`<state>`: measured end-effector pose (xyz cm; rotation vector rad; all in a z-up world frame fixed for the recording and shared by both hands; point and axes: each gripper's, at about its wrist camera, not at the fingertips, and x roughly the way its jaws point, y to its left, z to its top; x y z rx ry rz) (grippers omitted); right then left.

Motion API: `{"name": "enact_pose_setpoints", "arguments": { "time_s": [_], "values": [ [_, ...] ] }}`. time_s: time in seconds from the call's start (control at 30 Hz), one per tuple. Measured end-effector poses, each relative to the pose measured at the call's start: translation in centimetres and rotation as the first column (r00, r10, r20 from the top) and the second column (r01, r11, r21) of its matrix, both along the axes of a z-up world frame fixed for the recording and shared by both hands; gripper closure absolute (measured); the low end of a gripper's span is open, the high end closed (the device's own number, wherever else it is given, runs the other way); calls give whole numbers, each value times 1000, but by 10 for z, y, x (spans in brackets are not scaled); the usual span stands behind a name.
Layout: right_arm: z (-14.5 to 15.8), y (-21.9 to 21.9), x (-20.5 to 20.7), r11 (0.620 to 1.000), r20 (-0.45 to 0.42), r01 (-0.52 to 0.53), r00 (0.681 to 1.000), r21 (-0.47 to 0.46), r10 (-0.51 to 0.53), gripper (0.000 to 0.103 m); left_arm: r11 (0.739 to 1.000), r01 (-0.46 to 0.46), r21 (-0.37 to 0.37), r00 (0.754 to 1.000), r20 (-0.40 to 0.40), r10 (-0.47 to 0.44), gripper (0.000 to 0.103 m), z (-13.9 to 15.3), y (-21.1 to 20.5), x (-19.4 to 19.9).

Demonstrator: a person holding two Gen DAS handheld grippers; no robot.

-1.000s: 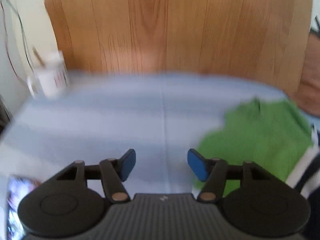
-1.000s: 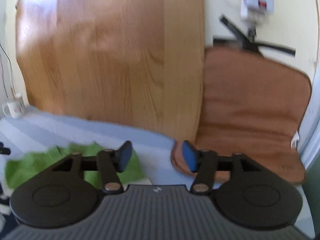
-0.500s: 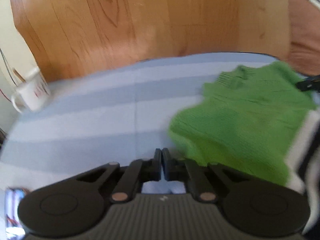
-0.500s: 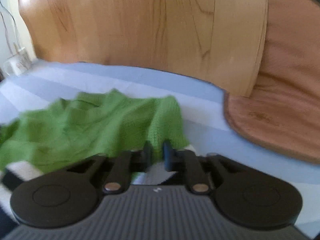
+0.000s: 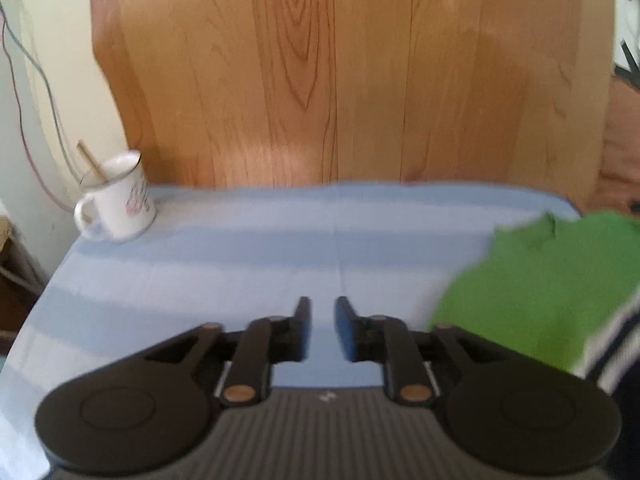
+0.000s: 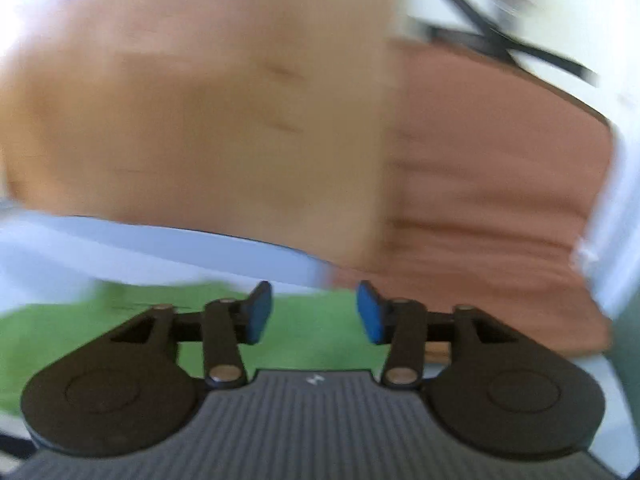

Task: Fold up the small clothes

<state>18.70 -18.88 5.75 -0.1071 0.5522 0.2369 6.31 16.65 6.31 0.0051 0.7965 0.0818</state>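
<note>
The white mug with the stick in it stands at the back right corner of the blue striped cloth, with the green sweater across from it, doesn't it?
Not quite: the white mug, with the stick in it, stands at the back left corner of the blue striped cloth, as the left wrist view shows. The green sweater lies across from it, on the right.

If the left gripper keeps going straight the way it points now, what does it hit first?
Probably nothing soon: ahead of the left gripper lies only bare blue striped cloth, then the wooden board at the back. The green sweater lies right of that line, the mug left.
</note>
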Motion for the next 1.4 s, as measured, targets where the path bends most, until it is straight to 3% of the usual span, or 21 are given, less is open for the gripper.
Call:
{"name": "enact_pose_setpoints", "arguments": {
  "time_s": [0.03,0.13,0.2,0.33,0.43,0.6,0.67,0.77,0.8,0.87,0.9,0.93,1.0,1.13,1.2,1.4],
  "values": [
    [3,17,-5,996,-13,-87,996,26,87,41,1000,4,5,1000,-19,-4,52,-3,0,-9],
    [3,79,-16,940,-104,-332,935,73,338,33,998,38,59,998,-61,-34,47,-16,-4,-40],
    [-8,118,-17,911,-158,-409,897,53,412,29,993,71,92,993,-103,-62,40,-28,-6,-63],
    [-29,167,5,913,-212,-401,901,-74,378,29,980,105,171,988,-130,-83,13,-42,-17,-107],
    [-34,169,20,933,-318,-357,881,38,350,29,973,113,203,992,-68,-101,10,-41,-22,-139],
    [-27,177,2,925,-383,-354,842,140,380,22,980,43,196,999,-17,-41,8,-52,-28,-162],
    [-29,188,-6,922,-393,-368,835,123,386,20,974,30,227,999,5,-32,8,-59,-37,-164],
    [-40,206,-10,931,-387,-363,856,21,343,19,959,13,282,998,54,-30,8,-64,-47,-169],
    [-48,208,-8,936,-405,-353,854,7,325,20,958,6,287,997,68,-26,11,-66,-47,-169],
    [-52,210,-15,928,-337,-373,876,-19,345,35,966,-1,259,996,88,-23,26,-66,-46,-172],
    [-50,212,-16,928,-330,-373,876,0,352,49,973,6,231,995,96,-29,45,-66,-45,-173],
    [-48,210,-15,930,-330,-368,876,13,351,85,977,7,212,994,101,-29,65,-66,-43,-173],
    [-45,206,-9,941,-352,-335,875,56,333,88,982,-10,189,994,105,-11,88,-65,-40,-168],
    [-28,195,3,947,-302,-242,905,213,300,91,997,-46,55,989,139,38,92,-56,-19,-158],
    [-8,192,14,933,-262,-208,921,295,288,95,996,-86,35,983,166,79,92,-48,-4,-148],
    [36,238,49,911,-151,-252,938,326,313,95,971,-236,29,934,281,219,93,-6,48,-98]
  ]
}}
